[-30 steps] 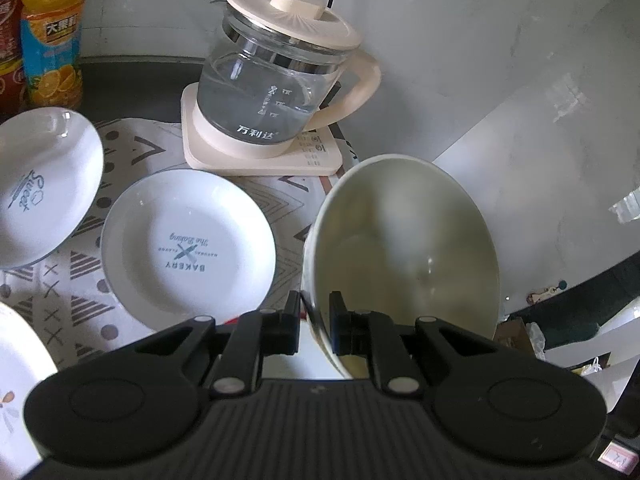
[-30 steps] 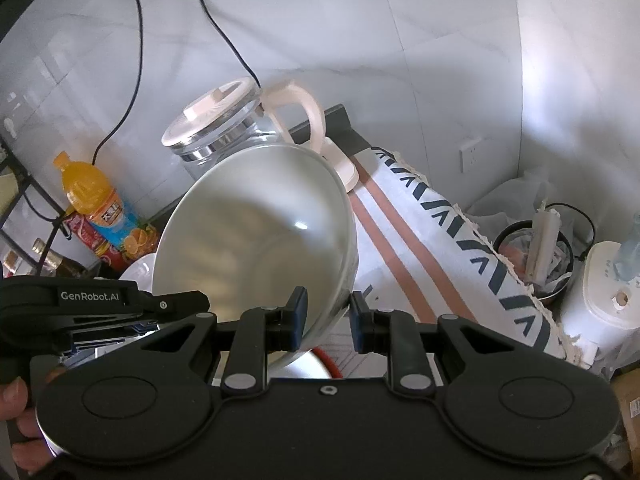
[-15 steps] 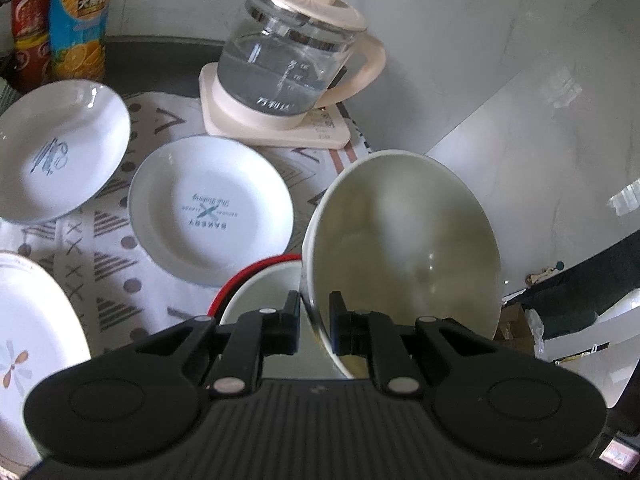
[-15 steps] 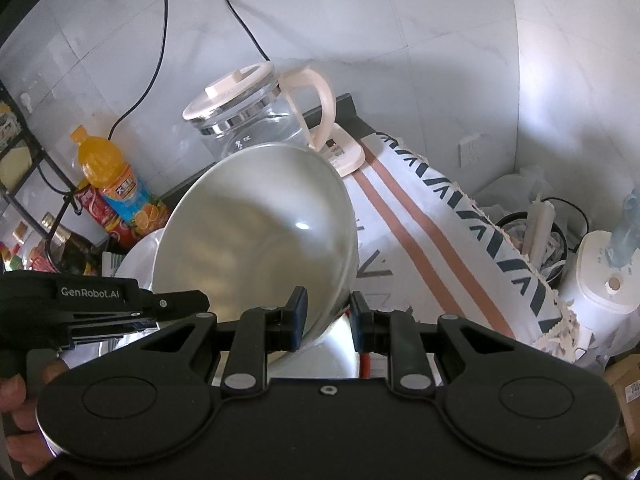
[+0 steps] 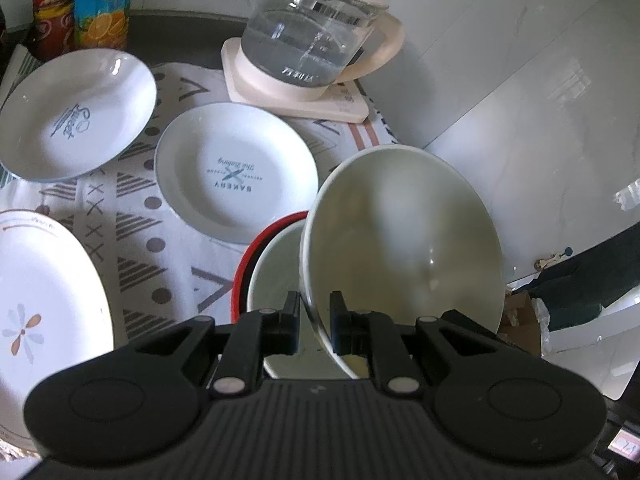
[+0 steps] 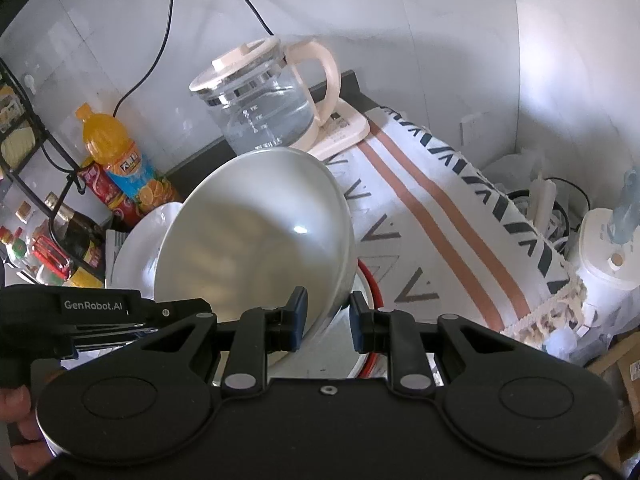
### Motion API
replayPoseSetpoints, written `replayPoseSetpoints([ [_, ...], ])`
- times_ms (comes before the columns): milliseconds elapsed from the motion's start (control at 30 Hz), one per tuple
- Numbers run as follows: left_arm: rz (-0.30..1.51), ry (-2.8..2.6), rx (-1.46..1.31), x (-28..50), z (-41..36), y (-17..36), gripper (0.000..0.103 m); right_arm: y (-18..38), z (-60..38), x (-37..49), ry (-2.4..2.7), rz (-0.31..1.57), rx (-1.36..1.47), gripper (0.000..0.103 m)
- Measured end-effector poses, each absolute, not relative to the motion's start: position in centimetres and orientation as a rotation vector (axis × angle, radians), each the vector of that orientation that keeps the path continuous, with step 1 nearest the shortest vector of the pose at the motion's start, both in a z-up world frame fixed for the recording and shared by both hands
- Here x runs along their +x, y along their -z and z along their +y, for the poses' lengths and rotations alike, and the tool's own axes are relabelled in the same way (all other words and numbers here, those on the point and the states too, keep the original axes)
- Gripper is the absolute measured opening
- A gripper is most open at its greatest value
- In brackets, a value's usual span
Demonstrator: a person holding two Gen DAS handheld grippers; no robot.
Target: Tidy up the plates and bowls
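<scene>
- We note a home kitchen corner with marble-look wall tiles.
- Glass electric kettle, orange juice bottle, plates on patterned cloth.

In my left claw a bowl stands tilted on its rim above a second bowl nested in a rimmed dish on the cloth. Beyond them lies the bakery plate, with another plate to its left and a third nearer me. The kettle sits on its base behind the plates, two bottles far left. My right claw holds its own tilted bowl before the kettle.
</scene>
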State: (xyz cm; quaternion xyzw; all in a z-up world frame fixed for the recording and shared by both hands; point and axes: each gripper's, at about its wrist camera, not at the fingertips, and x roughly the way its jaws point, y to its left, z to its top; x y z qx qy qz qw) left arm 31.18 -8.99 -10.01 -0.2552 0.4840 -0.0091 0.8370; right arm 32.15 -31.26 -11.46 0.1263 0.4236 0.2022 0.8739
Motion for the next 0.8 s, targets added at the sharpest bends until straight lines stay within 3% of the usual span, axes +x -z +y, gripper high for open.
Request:
replayPoseSetpoints([
  [800,1.106,0.003,-0.573,31.1,-8.6,12.4,0.013,13.5,-30.5,31.9,-0.429,0.955,0.210,0.022],
])
